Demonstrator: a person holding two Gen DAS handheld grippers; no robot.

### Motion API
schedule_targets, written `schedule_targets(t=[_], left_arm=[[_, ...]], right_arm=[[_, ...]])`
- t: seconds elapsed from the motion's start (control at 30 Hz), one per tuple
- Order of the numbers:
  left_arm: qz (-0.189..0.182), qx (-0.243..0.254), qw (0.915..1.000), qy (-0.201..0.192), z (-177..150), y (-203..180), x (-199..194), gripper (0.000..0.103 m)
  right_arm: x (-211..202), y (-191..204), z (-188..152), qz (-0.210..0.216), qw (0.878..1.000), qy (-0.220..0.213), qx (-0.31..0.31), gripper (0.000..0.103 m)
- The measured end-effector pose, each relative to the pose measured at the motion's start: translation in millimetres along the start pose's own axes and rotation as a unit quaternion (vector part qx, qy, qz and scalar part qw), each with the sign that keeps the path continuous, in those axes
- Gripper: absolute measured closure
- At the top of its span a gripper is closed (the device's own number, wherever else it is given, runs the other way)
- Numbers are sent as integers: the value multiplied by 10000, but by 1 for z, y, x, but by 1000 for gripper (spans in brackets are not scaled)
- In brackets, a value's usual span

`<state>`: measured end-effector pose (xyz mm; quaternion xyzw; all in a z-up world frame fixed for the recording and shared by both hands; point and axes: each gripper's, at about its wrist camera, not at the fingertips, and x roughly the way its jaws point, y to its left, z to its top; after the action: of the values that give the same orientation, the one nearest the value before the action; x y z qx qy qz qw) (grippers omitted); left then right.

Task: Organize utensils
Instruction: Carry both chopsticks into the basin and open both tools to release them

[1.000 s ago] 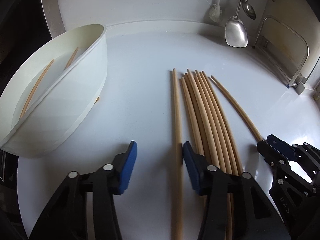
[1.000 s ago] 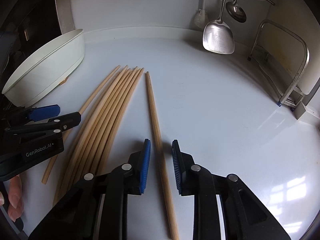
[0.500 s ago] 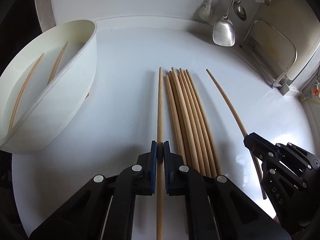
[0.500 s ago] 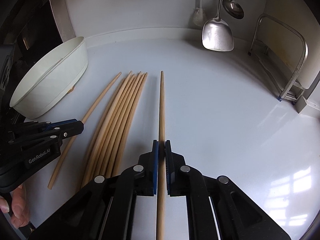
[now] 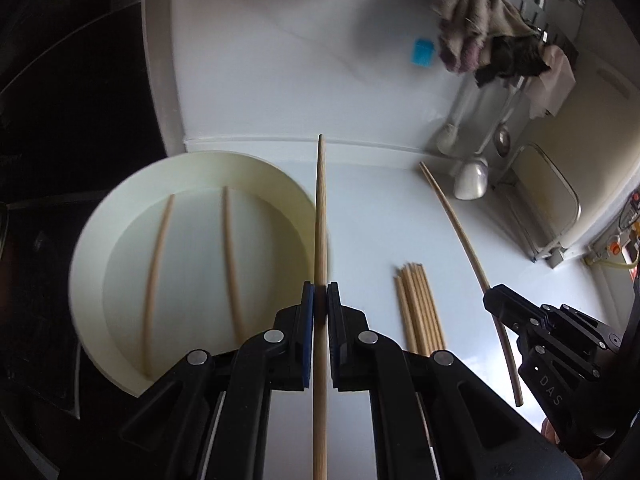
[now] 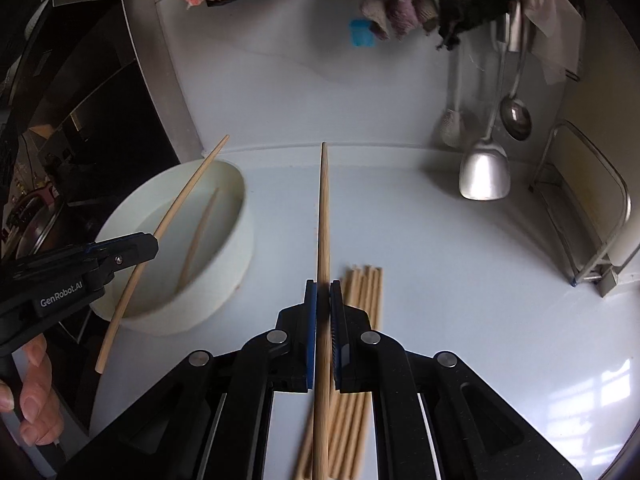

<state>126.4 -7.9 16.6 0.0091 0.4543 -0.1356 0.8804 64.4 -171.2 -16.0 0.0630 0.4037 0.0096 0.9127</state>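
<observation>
My left gripper (image 5: 320, 296) is shut on a wooden chopstick (image 5: 321, 216), held in the air beside the right rim of the white bowl (image 5: 86, 280). Two chopsticks (image 5: 230, 256) lie inside that bowl. My right gripper (image 6: 323, 292) is shut on another chopstick (image 6: 324, 216), raised above the bundle of several chopsticks (image 6: 366, 292) lying on the white counter. In the left wrist view the right gripper (image 5: 490, 294) shows at the right edge with its chopstick (image 5: 460, 224). In the right wrist view the left gripper (image 6: 154, 244) hangs over the bowl (image 6: 236, 248).
A metal spatula (image 6: 484, 172) and a ladle (image 6: 516, 116) hang on the back wall, under cloths (image 6: 400, 4) on a rail. A wire rack (image 6: 592, 216) stands at the right. A dark appliance (image 6: 100, 120) borders the counter on the left. Fingers (image 6: 36, 392) grip the left handle.
Both grippers closed on a chopstick lying on the counter, then lifted it up. The left one has moved toward the bowl; the bundle stays on the counter.
</observation>
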Motion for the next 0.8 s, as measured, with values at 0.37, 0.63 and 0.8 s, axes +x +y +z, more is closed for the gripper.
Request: schedule_targets(t=[0.37, 0.63, 0.8], left_arm=[[583, -295, 9973, 329, 12, 126, 31, 96], [459, -221, 9966, 652, 9, 149, 65, 96], [382, -209, 9959, 795, 8, 154, 82, 96]], right_arm=[[86, 116, 45, 647, 9971, 383, -93, 97], [144, 147, 46, 457, 9939, 1008, -6, 97], [164, 145, 45, 344, 9909, 1295, 125, 97]])
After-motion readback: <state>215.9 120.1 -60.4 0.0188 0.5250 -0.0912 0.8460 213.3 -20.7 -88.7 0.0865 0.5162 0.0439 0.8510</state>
